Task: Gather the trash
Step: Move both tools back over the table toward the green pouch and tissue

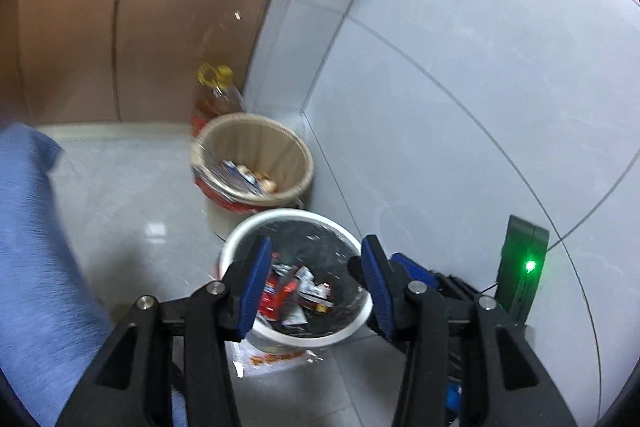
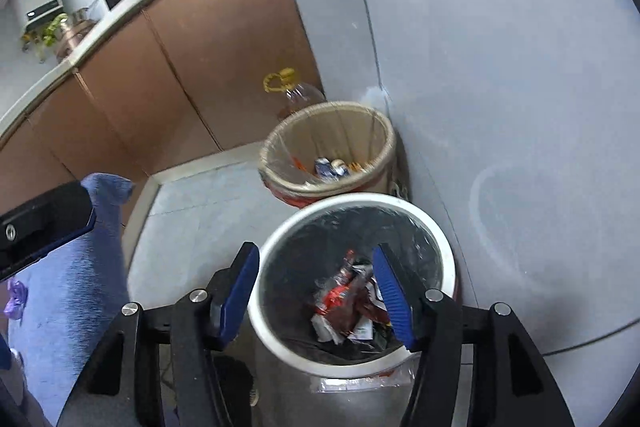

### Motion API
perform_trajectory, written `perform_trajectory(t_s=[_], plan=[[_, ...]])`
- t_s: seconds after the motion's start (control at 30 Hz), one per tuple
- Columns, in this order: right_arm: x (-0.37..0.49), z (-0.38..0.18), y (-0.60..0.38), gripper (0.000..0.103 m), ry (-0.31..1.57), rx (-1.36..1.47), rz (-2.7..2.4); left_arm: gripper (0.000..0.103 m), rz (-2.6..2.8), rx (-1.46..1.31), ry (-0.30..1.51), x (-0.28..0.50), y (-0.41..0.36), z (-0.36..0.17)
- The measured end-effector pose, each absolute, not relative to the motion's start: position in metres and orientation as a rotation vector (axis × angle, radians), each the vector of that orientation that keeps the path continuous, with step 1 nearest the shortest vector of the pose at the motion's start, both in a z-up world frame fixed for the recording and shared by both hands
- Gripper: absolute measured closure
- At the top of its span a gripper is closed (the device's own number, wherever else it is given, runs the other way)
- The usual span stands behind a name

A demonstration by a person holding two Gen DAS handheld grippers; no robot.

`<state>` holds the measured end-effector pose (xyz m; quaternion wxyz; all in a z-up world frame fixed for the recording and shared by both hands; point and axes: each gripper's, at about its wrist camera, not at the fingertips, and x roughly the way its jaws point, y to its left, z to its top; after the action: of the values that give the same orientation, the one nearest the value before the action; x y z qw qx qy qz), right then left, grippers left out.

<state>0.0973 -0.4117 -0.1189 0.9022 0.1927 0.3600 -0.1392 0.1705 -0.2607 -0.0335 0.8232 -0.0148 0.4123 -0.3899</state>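
A white bin with a black liner (image 1: 240, 235) (image 2: 444, 251) stands on the floor by the wall and holds crumpled red and white wrappers (image 1: 296, 291) (image 2: 344, 303). My left gripper (image 1: 316, 259) hovers above it, open and empty. My right gripper (image 2: 316, 263) is also above the bin, open and empty. Part of the right gripper (image 1: 412, 267) shows just right of the left one. Behind stands a beige bin with a clear liner (image 1: 296, 155) (image 2: 384, 131) with some trash in it.
An oil bottle with a yellow cap (image 1: 216, 91) (image 2: 292, 91) stands behind the beige bin against brown cabinets (image 1: 140, 27) (image 2: 200, 47). A grey tiled wall (image 1: 480, 67) (image 2: 500, 87) is on the right. The person's blue sleeve (image 1: 40, 247) (image 2: 68, 287) is at left.
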Motion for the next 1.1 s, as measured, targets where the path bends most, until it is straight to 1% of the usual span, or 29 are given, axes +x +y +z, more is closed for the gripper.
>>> perform_trajectory(t_s=[0.2,0.6,0.93,1.0,1.07,1.1], plan=[[0.085,-0.077,-0.378,0.041,0.662,0.348,-0.224,0.058,-0.737,0.003,0.75,0.134,-0.206,0.003],[0.066,-0.01,-0.31,0.036,0.534,0.259,-0.033,0.058,-0.541,0.011,0.63,0.069,-0.088,0.049],[0.057,0.014,-0.257,0.033,0.499,0.196,0.092,0.058,-0.4,-0.016,0.613,0.027,0.004,0.05],[0.056,0.017,-0.244,0.032,0.496,0.178,0.123,0.055,-0.362,-0.023,0.618,0.019,0.023,0.046],[0.056,0.02,-0.233,0.031,0.496,0.164,0.15,0.047,-0.329,-0.031,0.624,0.012,0.042,0.04],[0.056,0.021,-0.226,0.031,0.496,0.155,0.165,0.047,-0.313,-0.033,0.626,0.01,0.049,0.038]])
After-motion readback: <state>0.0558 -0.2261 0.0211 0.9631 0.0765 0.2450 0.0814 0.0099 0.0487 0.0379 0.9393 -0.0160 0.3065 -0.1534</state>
